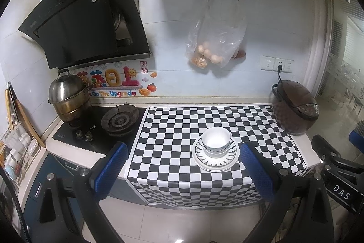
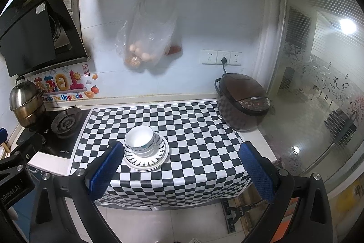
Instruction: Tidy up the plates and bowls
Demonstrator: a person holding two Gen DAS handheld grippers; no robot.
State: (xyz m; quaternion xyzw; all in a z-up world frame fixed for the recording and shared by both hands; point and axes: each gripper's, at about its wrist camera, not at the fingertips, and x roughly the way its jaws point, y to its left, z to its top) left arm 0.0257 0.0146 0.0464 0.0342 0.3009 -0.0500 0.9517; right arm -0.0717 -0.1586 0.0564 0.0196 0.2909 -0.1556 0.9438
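Observation:
Stacked white bowls (image 1: 216, 140) sit on stacked plates (image 1: 215, 162) with a black-striped rim, on the checkered cloth (image 1: 182, 124). The same bowls (image 2: 140, 139) and plates (image 2: 147, 160) show in the right wrist view. My left gripper (image 1: 184, 154) is open and empty, held back over the counter's front edge, with the stack between its blue fingers but farther away. My right gripper (image 2: 182, 157) is open and empty, also held back, with the stack just beside its left finger (image 2: 107, 165).
A brown rice cooker (image 1: 294, 106) stands at the cloth's right end, plugged into the wall. A gas hob (image 1: 119, 119) with a steel steamer pot (image 1: 67, 98) lies to the left. A bag of eggs (image 1: 216, 43) hangs on the wall. A dish rack (image 1: 16, 149) stands far left.

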